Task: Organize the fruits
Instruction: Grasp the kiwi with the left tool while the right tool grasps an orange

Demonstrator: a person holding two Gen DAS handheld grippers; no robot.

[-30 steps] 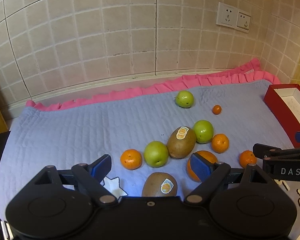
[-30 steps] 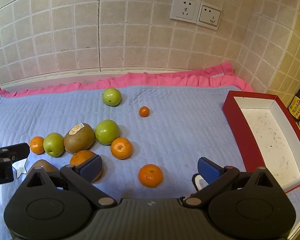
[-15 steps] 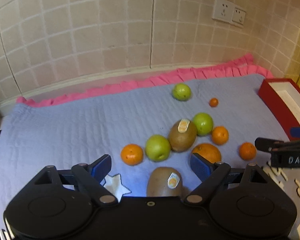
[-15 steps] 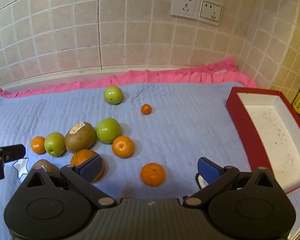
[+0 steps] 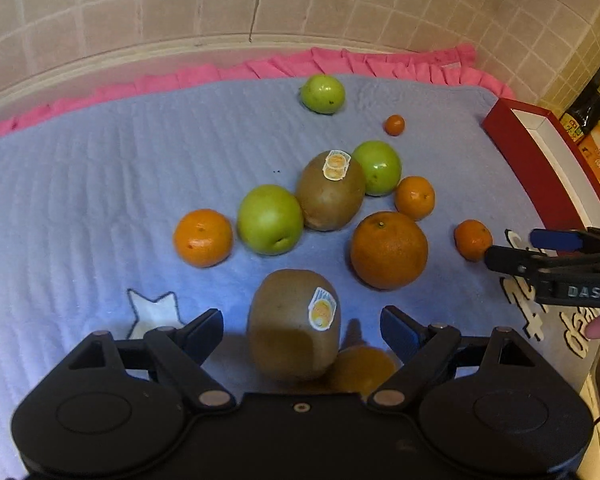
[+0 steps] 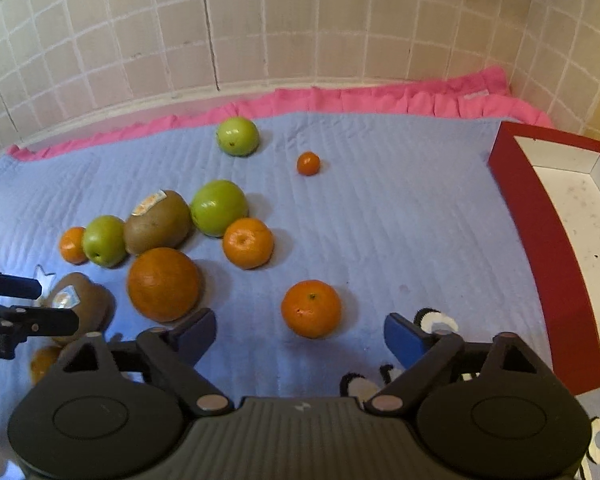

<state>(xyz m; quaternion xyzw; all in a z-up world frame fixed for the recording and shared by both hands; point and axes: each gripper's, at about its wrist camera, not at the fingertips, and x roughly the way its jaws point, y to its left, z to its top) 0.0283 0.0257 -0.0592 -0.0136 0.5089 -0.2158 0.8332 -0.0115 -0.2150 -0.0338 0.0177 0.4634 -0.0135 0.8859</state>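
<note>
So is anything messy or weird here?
Nothing is spilled or broken. The fruit just lies loose on the blue mat while the red box sits empty. One tiny orange and a green apple sit apart from the main cluster.

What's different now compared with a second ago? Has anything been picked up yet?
Nothing is picked up yet. The left gripper has moved forward and down, so its open fingers now flank the near kiwi. The right gripper has closed in on a mandarin, also open. The fruits and the red box stayed put.
</note>
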